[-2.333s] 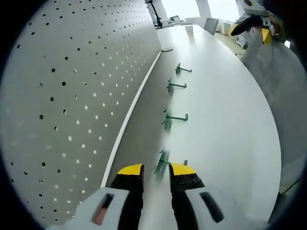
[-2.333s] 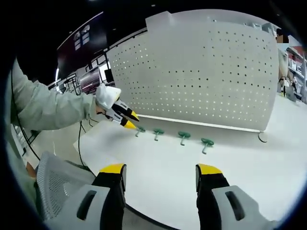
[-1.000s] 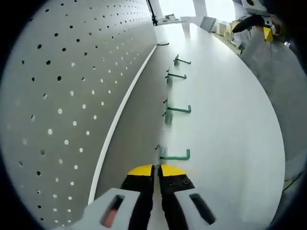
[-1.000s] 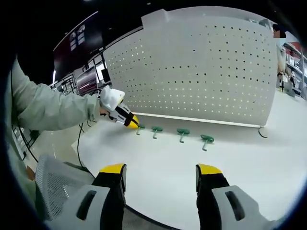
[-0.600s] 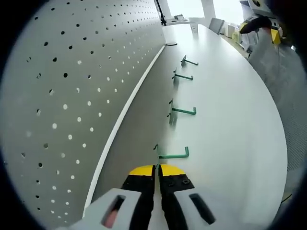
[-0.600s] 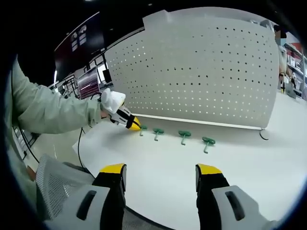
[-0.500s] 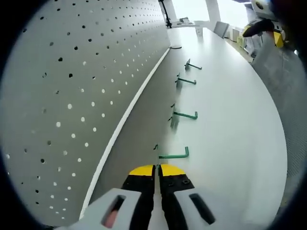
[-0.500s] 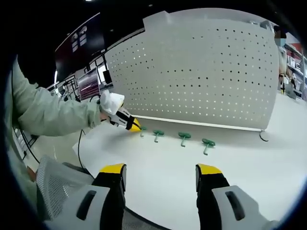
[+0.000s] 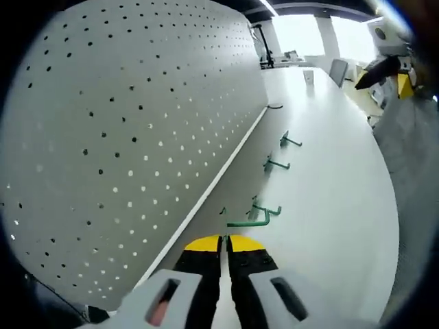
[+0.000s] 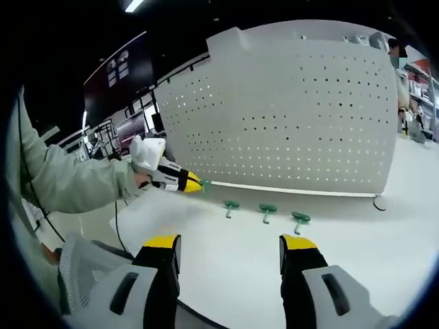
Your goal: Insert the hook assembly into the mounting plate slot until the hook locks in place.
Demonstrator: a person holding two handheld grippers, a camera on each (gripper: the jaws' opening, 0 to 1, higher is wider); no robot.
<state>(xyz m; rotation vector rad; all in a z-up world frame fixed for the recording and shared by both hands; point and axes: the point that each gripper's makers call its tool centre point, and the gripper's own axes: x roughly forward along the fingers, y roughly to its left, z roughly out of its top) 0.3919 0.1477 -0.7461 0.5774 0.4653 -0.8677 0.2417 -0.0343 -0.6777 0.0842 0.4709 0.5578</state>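
Hook (image 9: 248, 220), green and L-shaped, is pinched in the left gripper (image 9: 223, 241), whose yellow-tipped jaws are pressed together on its rear end; in the right gripper view the same gripper (image 10: 193, 184) is seen carrying it off the bench (image 10: 329, 247), up near the lower left part of the pegboard (image 10: 302, 116). Three more green hooks (image 10: 266, 211) lie in a row on the bench just in front of the board's foot. The right gripper (image 10: 230, 243) hangs back over the near edge of the bench with its jaws wide apart and nothing between them.

The step in hand looks to be carrying the hook to a hole in the perforated panel (image 9: 103, 130) and seating it. To do it well, I would turn the hook so its small rear tabs face the board squarely, line them up with a pair of holes before pushing, and press in straight rather than at a slant, then rock it down so it catches. Keeping the grip firm and close to the back end should stop the thin wire from twisting. The right gripper is best kept where it can see board and hooks together.
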